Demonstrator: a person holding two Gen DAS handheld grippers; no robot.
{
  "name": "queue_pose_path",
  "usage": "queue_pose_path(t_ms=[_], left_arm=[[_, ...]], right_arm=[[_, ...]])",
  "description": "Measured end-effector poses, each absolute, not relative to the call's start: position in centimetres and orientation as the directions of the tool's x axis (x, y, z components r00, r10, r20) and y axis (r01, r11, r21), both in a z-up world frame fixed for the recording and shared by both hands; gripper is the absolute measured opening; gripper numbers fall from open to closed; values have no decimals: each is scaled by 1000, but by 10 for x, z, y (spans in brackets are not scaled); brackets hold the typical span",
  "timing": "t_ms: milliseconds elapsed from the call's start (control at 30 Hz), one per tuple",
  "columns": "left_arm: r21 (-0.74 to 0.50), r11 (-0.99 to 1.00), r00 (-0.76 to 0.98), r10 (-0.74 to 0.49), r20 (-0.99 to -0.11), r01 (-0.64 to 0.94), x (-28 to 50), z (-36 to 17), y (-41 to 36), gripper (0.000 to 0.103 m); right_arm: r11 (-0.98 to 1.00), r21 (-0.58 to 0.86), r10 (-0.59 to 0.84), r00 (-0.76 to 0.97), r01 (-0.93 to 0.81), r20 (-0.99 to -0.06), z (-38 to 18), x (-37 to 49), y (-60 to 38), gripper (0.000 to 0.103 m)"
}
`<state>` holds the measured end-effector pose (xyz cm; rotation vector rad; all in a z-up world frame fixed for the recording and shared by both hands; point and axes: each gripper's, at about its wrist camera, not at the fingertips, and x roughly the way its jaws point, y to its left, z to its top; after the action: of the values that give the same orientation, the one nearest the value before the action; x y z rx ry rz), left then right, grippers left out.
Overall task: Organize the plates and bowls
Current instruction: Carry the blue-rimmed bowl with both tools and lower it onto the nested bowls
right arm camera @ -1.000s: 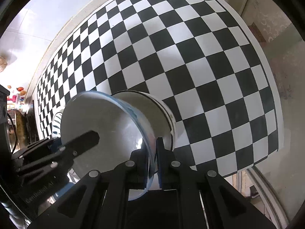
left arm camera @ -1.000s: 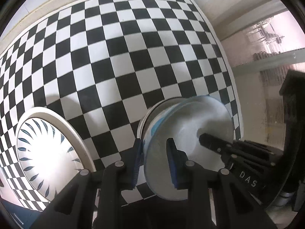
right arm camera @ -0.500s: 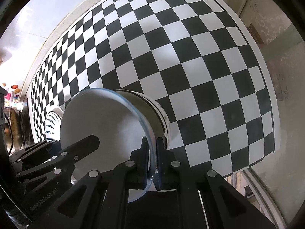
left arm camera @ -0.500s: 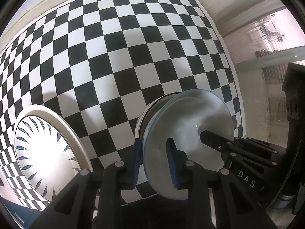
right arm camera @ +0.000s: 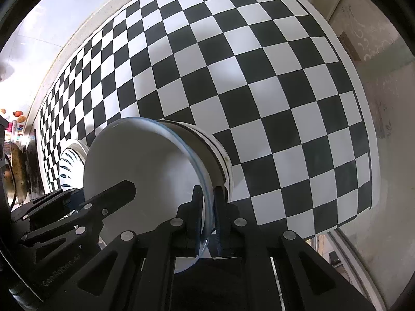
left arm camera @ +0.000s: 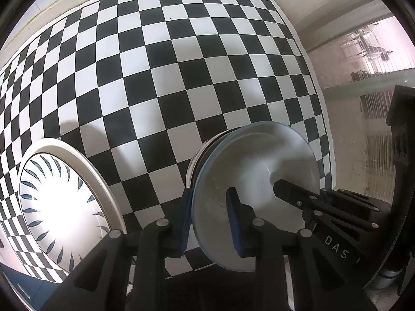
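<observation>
Left wrist view: left gripper [left arm camera: 211, 216], blue pads apart, straddled rim of pale glassy blue-edged plate [left arm camera: 259, 181] at lower centre of frame; no clamping visible. Plate sat tilted over white bowl with dark band [left arm camera: 195, 159]. White round plate with blue leaf pattern [left arm camera: 59, 207] lay at lower left on black-and-white checkered tabletop [left arm camera: 160, 77].

Right wrist view: right gripper [right arm camera: 207, 212] clamped on same plate's rim [right arm camera: 145, 163], lower centre; bowl [right arm camera: 219, 153] just behind it; patterned plate [right arm camera: 70, 165] at left edge.
</observation>
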<state>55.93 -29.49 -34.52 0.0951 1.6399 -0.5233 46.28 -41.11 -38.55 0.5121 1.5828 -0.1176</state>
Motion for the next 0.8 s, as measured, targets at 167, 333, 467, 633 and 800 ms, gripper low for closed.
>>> queue_pose_path(t_ms=[167, 333, 467, 633, 800], left_arm=[[-261, 896, -146, -223, -964, 359, 558, -344, -294, 23], [-257, 898, -145, -219, -965, 356, 558, -344, -293, 23], [-256, 901, -146, -218, -965, 350, 558, -344, -293, 23], [-265, 902, -150, -226, -962, 341, 559, -344, -293, 23], [-271, 900, -151, -233, -961, 340, 559, -343, -294, 23]], right_arm=[[895, 222, 238, 7, 387, -971, -381, 463, -411, 14], [908, 198, 215, -5, 369, -977, -378, 464, -408, 14], [911, 197, 214, -9, 363, -977, -377, 463, -409, 14], [903, 213, 238, -22, 373, -971, -372, 459, -414, 14], [904, 214, 243, -33, 370, -969, -369, 455, -418, 15]])
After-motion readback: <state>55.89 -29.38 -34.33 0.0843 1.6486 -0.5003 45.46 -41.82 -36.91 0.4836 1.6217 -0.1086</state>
